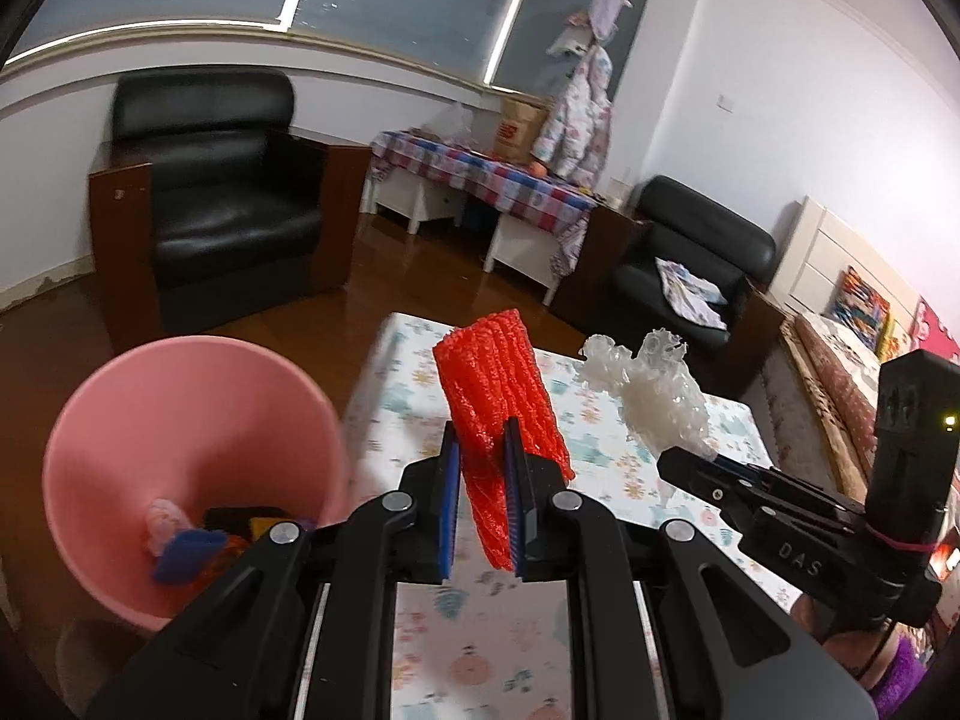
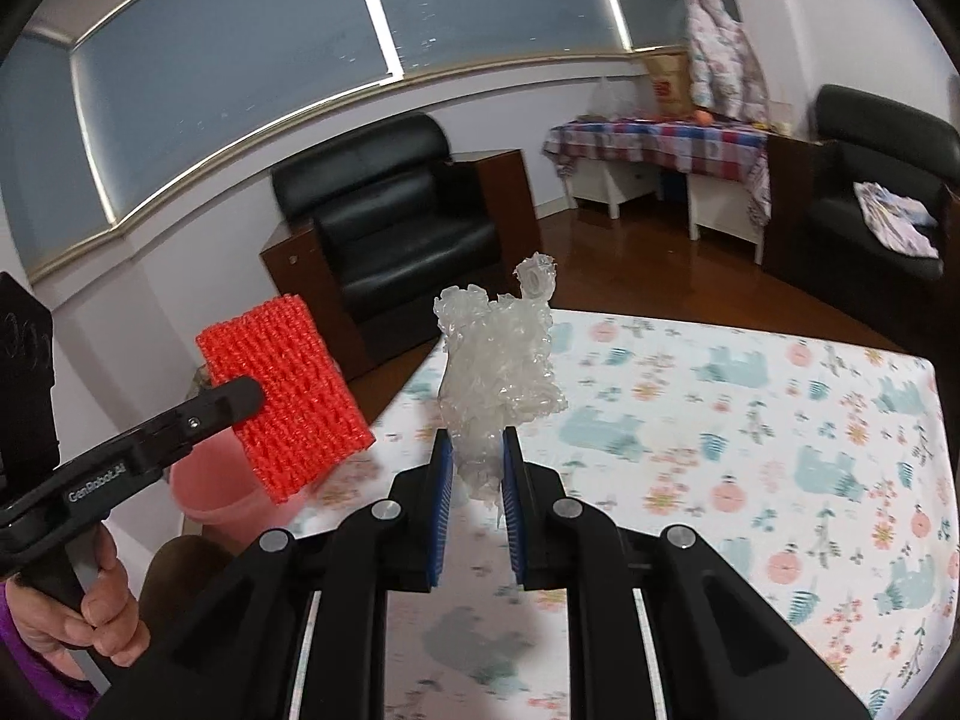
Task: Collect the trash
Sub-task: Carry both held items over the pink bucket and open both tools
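Observation:
My left gripper (image 1: 483,438) is shut on a red foam net sleeve (image 1: 501,396), which sticks up between its blue pads above the table. In the right wrist view the same red sleeve (image 2: 288,390) shows at the left, held by the left gripper (image 2: 240,396) in a person's hand. My right gripper (image 2: 477,438) is shut on a crumpled clear plastic wrap (image 2: 498,360); that wrap (image 1: 654,384) and the right gripper (image 1: 690,459) appear at the right of the left wrist view. A pink bin (image 1: 150,420) stands on the floor at the left, with several scraps in its bottom.
The table wears a floral cloth (image 2: 750,432) with a bare floor beyond it. A black armchair (image 1: 210,192) stands behind the bin, a second armchair (image 1: 690,252) at the right. A checked-cloth side table (image 1: 480,180) is against the far wall.

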`<state>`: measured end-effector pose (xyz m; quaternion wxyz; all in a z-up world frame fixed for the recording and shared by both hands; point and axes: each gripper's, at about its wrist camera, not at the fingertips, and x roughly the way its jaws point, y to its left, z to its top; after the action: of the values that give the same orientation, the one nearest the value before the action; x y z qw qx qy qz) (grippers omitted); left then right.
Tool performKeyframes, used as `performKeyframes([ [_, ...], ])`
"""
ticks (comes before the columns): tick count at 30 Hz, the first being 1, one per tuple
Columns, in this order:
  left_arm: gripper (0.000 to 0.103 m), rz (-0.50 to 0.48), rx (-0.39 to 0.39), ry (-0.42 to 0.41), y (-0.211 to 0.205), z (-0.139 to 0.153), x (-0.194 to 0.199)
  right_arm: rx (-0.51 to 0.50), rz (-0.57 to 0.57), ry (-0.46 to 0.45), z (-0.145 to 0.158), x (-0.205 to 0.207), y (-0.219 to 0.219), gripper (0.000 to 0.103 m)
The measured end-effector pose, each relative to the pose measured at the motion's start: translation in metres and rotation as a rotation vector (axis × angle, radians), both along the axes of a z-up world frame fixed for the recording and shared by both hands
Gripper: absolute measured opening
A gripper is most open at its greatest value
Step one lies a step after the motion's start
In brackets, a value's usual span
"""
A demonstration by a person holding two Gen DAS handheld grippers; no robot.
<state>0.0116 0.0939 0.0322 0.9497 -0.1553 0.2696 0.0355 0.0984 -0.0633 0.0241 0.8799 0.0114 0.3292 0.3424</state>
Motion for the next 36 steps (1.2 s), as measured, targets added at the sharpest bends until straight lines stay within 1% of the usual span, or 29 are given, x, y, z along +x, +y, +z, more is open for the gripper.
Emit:
performKeyframes([
  [5, 0.013, 0.062, 0.011, -0.005, 0.025, 0.001, -0.016, -0.009, 0.054, -0.004, 0.005, -0.012, 0.035, 0.015],
  [9, 0.013, 0.111, 0.037, -0.008, 0.040, 0.003, -0.027, -0.029, 0.102, -0.023, 0.008, -0.024, 0.063, 0.015],
  [14, 0.013, 0.154, 0.038, -0.008, 0.059, 0.003, -0.037, -0.060, 0.168, -0.042, 0.012, -0.036, 0.098, 0.015],
  [19, 0.013, 0.195, 0.042, 0.008, 0.075, 0.000, -0.044, -0.087, 0.221, -0.057, 0.012, -0.047, 0.129, 0.015],
  [28, 0.013, 0.256, 0.022, 0.051, 0.107, -0.016, -0.053, -0.141, 0.280, -0.031, 0.000, -0.053, 0.176, 0.015],
  [36, 0.013, 0.282, -0.002, 0.076, 0.130, -0.028, -0.060, -0.182, 0.300, -0.012, -0.013, -0.045, 0.205, 0.015],
])
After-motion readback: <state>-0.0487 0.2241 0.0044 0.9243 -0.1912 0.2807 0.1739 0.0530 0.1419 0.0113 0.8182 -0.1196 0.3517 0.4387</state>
